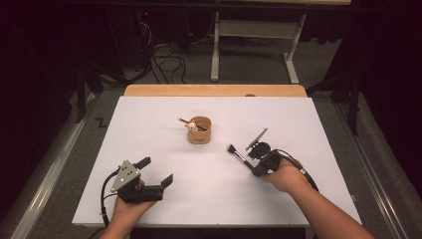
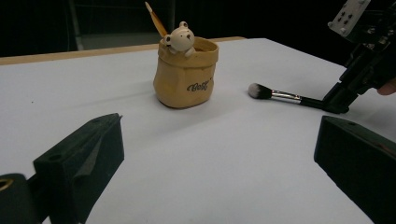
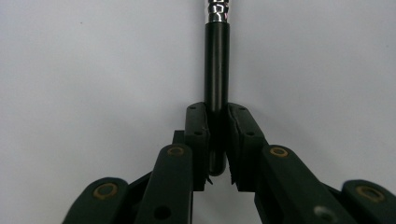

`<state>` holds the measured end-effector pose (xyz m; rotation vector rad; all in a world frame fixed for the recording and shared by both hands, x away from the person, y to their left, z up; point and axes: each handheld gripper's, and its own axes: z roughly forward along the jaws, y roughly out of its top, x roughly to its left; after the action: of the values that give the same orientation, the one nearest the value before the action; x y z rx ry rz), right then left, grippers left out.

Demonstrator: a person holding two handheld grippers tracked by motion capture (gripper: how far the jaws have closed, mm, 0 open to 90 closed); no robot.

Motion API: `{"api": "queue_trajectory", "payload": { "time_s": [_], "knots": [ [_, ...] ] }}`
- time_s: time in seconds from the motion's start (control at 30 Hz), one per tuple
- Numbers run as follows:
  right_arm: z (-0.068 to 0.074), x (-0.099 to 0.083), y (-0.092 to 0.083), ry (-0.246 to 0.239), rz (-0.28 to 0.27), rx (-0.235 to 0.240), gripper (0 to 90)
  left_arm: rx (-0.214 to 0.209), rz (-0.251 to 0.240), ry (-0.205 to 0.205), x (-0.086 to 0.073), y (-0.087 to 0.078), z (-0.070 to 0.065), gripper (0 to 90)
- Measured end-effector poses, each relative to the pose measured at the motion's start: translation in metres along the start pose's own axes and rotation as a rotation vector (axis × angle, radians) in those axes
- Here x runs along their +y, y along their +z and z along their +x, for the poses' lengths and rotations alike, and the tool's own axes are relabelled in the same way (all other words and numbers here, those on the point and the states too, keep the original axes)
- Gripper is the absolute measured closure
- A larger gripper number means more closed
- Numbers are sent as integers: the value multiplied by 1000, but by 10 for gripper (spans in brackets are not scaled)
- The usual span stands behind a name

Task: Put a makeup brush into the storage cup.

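On the white table (image 1: 149,209), right of the cup (image 1: 199,131), the right gripper (image 1: 258,164) clamps the brush (image 1: 238,155) by its handle, bristles still down, the left gripper (image 1: 152,174) gaping idle; lift and drop-in remain

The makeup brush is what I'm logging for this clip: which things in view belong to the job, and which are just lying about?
In the job:
- makeup brush, handle clamped in the right gripper
- tan bear pot, already holding a stick, the likely place for it

Lying about:
- left gripper, open and idle on the white table
- cables on the floor beyond the table
- white frame legs
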<state>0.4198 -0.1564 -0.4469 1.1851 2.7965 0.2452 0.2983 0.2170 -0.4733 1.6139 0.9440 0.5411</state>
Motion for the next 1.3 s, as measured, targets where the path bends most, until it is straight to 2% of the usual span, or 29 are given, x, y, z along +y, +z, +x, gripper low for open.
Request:
{"api": "queue_trajectory", "payload": {
  "time_s": [0.13, 0.27, 0.3, 0.53, 0.7, 0.87, 1.03, 1.3],
  "knots": [
    [0, 0, -2, -4, -1, 10, 809, 0, -4, -3, 0, 0, 0, 25],
    [0, -1, -7, 11, -27, 6, 808, 0, 0, -1, 0, 0, 0, 25],
    [-2, -2, -8, 3, -31, 8, 809, 0, 0, 0, 0, 0, 0, 25],
    [-2, -7, -17, -8, -82, -33, 808, 0, 1, 2, 0, 0, 0, 25],
    [-3, -13, -20, 12, -111, -50, 808, 1, 0, 1, 0, 0, -1, 26],
    [-10, -22, -23, 62, -148, -59, 808, 0, 0, 0, 0, 1, -1, 25],
    [-11, -30, -24, 89, -208, -63, 808, 1, 0, -1, 0, 1, -1, 25],
    [-12, -44, -23, 115, -324, -35, 807, 3, 3, -2, 0, 1, -1, 26]
  ]
}}
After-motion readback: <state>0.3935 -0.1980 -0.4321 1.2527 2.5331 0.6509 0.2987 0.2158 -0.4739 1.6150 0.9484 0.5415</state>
